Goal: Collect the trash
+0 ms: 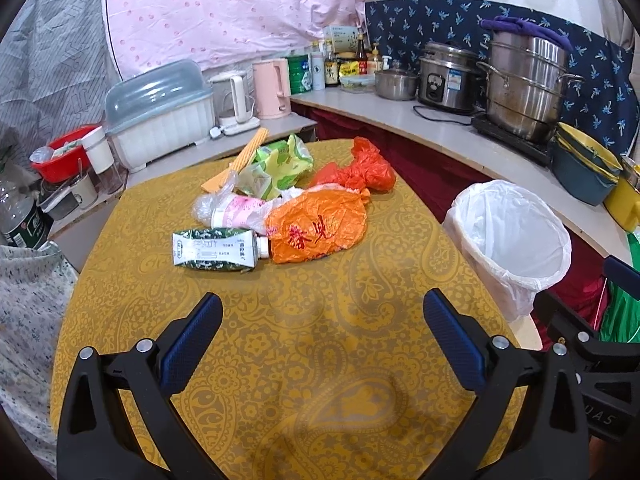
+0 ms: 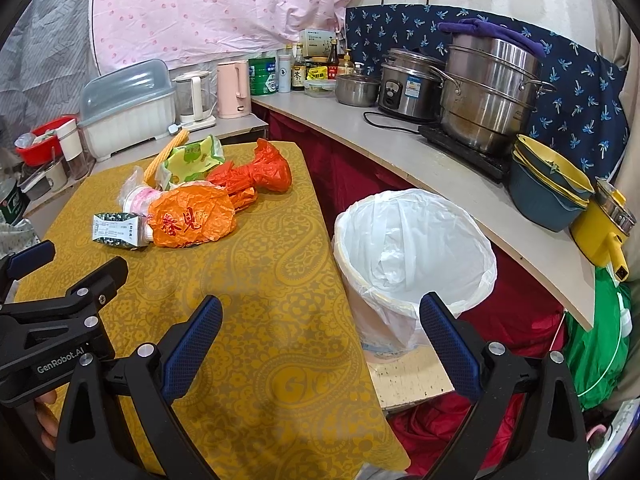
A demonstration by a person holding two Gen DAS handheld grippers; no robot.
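A pile of trash lies on the yellow tablecloth point(image 1: 280, 360): a green-white tube box point(image 1: 216, 249), an orange bag with red characters point(image 1: 320, 228), a red-orange knotted bag point(image 1: 360, 168), a pink-white wrapped bottle point(image 1: 232, 210), green wrappers point(image 1: 280, 164) and an orange stick point(image 1: 244, 160). The same orange bag point(image 2: 192, 220) and box point(image 2: 120, 232) show in the right wrist view. A bin with a white liner point(image 1: 516, 240) point(image 2: 412, 248) stands right of the table. My left gripper point(image 1: 322, 320) is open and empty, short of the pile. My right gripper point(image 2: 320, 324) is open and empty near the table's right edge.
A counter point(image 2: 400, 148) behind the bin holds steel pots point(image 2: 488, 96), a rice cooker, bowls point(image 2: 552, 184) and bottles. A dish box point(image 1: 160, 120), kettles and a red basin point(image 1: 64, 152) stand behind the table. The left gripper's body point(image 2: 60, 312) shows left in the right wrist view.
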